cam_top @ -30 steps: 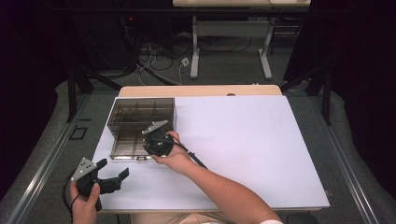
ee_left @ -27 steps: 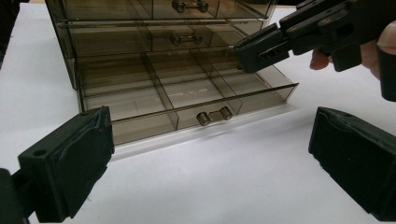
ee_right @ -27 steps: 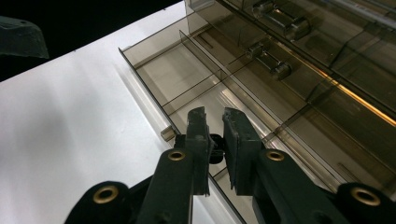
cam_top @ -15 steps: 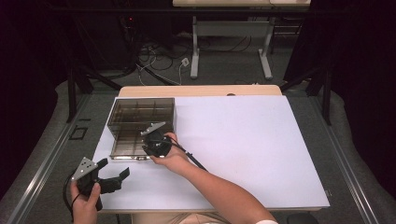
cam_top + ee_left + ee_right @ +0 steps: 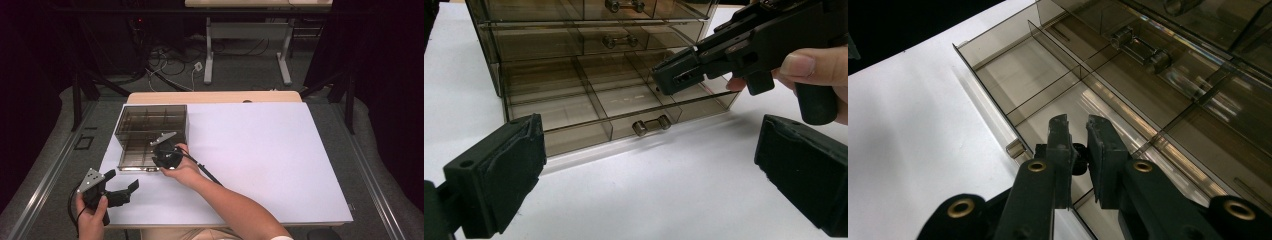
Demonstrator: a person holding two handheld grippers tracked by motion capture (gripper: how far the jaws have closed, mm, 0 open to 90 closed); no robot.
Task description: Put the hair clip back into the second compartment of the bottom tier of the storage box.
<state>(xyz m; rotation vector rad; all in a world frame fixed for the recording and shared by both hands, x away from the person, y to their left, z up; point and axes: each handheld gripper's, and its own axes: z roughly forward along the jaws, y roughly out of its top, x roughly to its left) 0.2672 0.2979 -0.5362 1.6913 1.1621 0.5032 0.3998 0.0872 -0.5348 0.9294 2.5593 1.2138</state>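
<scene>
Smoked-plastic drawer cabinet (image 5: 150, 131) stands at the far left of the white desk (image 5: 280, 165), its front toward the person. Its bottom drawer (image 5: 624, 107) is pulled out, open-topped and split into compartments, none of which shows anything lying in it; its long axis runs across the cabinet's front, and its small metal knob (image 5: 651, 125) points toward the person.

The right claw (image 5: 1079, 135) hangs over the open drawer near the front wall, tips angled down into it, jaws nearly together. A small dark thing sits between them, but it could be part of the claw itself, so I cannot tell whether anything is gripped. The left claw (image 5: 644, 175) waits low over the desk in front of the cabinet, jaws wide apart and empty, facing the knob.

By my reading the drawer stage is in hand: either something is being put in, or the drawer is about to be shut. The next move calls for lifting the right claw clear of the drawer walls, then pushing squarely on the front, near the knob, so the drawer slides straight without skewing the light cabinet.
</scene>
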